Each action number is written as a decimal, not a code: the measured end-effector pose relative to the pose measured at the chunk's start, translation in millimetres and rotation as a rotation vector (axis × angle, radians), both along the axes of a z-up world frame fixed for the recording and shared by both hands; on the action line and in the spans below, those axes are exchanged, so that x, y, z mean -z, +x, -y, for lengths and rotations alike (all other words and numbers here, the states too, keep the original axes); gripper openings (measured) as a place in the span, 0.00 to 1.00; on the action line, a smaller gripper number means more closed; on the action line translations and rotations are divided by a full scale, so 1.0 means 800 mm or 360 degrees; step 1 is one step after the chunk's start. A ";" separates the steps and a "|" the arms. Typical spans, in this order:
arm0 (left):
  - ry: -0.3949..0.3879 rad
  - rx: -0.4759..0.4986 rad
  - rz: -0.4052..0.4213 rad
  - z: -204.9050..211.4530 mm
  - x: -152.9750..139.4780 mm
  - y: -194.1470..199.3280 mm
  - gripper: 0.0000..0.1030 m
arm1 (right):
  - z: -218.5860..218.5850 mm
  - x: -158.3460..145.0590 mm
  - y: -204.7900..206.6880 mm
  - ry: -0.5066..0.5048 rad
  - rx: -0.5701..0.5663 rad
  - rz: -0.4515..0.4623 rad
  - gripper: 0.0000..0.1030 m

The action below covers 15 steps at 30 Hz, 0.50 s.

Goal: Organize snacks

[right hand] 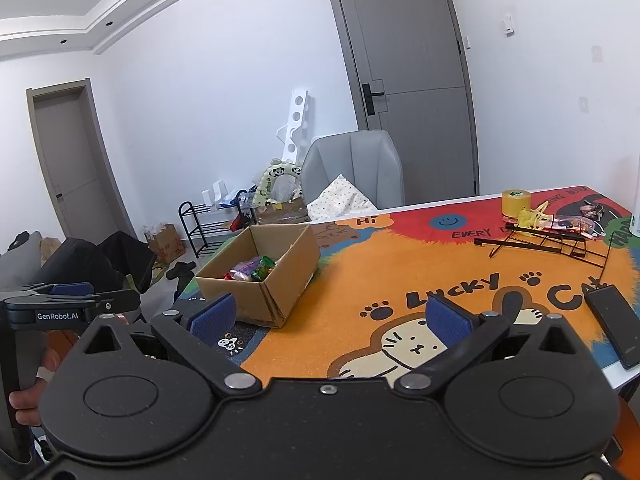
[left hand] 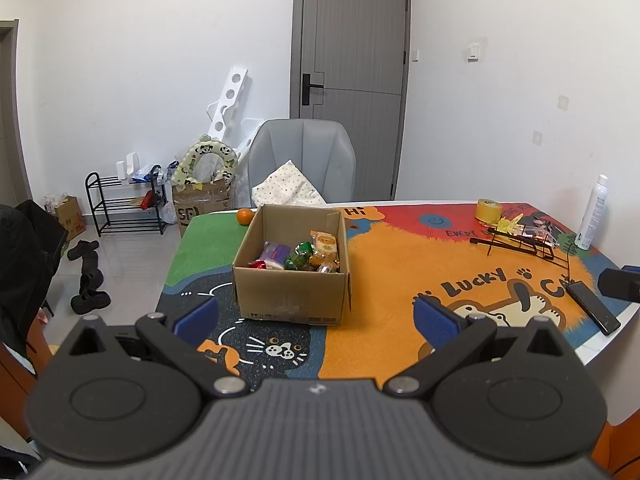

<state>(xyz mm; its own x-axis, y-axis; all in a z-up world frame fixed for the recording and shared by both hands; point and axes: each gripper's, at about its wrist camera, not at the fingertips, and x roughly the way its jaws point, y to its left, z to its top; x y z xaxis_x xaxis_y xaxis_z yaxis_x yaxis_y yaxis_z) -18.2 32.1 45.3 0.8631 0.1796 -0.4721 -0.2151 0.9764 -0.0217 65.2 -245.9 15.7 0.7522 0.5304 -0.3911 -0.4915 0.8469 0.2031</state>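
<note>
A brown cardboard box (left hand: 290, 294) stands open on the colourful table mat (left hand: 384, 280), with several wrapped snacks (left hand: 304, 254) inside it. The box also shows in the right wrist view (right hand: 240, 292) with the snacks (right hand: 252, 272) at its bottom. My left gripper (left hand: 316, 314) is open and empty, held above the near table edge just in front of the box. My right gripper (right hand: 330, 316) is open and empty, right of the box and apart from it. The left gripper body (right hand: 60, 312) shows at the left of the right wrist view.
An orange (left hand: 245, 216) lies behind the box. A yellow tape roll (left hand: 489, 211), a black wire rack (left hand: 520, 242), a white spray bottle (left hand: 594, 212) and a black phone (left hand: 593, 307) sit on the right of the table. A grey chair (left hand: 302, 160) stands behind it.
</note>
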 end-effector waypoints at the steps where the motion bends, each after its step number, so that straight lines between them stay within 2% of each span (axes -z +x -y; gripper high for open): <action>1: 0.0000 0.0001 -0.0001 0.000 0.000 0.000 1.00 | 0.000 0.000 0.000 0.0000 0.0000 0.0000 1.00; 15: -0.0001 0.0008 -0.0005 0.001 0.002 0.000 1.00 | 0.000 0.001 0.001 -0.0001 -0.0001 -0.0005 1.00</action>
<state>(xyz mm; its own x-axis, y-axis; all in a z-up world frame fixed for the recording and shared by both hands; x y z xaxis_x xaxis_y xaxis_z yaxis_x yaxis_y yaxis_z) -18.5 31.5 43.9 0.8624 0.1751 -0.4750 -0.2104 0.9774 -0.0217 65.7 -246.2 14.9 0.7506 0.5305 -0.3939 -0.4913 0.8467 0.2042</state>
